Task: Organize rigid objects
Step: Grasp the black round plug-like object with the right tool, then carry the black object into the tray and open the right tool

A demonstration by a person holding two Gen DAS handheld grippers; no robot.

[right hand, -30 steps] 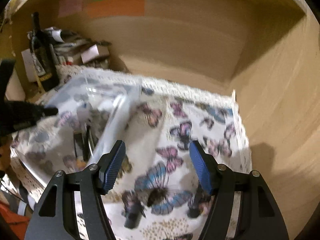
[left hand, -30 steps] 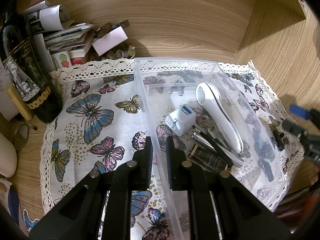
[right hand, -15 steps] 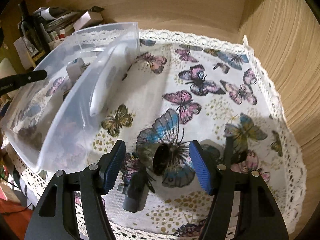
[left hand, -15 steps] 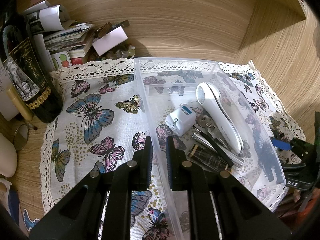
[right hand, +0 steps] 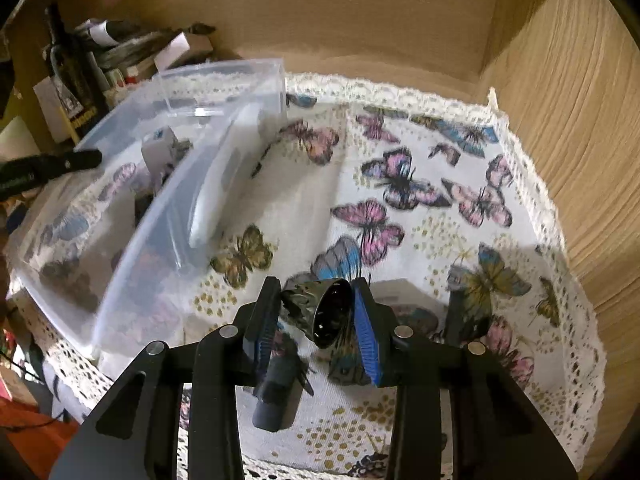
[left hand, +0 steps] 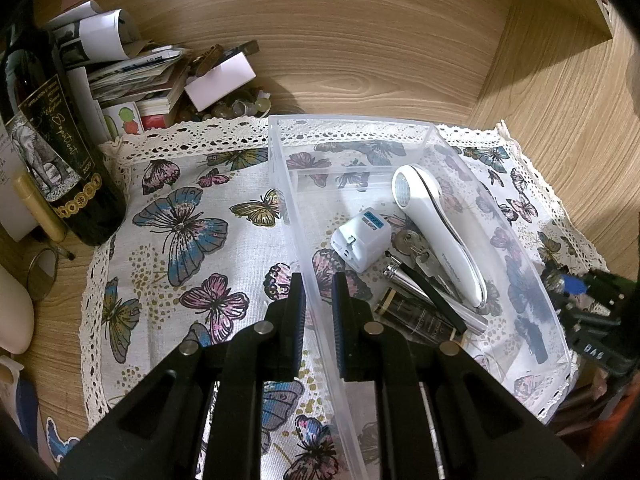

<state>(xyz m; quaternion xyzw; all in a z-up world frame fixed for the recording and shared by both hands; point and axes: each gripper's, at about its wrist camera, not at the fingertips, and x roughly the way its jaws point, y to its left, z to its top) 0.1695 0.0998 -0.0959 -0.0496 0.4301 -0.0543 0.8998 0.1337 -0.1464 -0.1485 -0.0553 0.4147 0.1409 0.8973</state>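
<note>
A clear plastic bin sits on the butterfly cloth. My left gripper is shut on the bin's left wall. Inside lie a white handheld device, a white plug adapter, keys, a silver tube and a dark bottle. In the right wrist view my right gripper is shut on a shiny dark metal cup, right of the bin. A dark cylinder lies on the cloth just below the fingers.
A wine bottle and a pile of papers and boxes stand at the back left. Wooden walls close the back and the right side. Another dark upright item stands on the cloth right of my right gripper.
My right gripper has come down over the cloth and closed its jaws on the dark metal cup. My left gripper has stayed shut on the bin wall.
</note>
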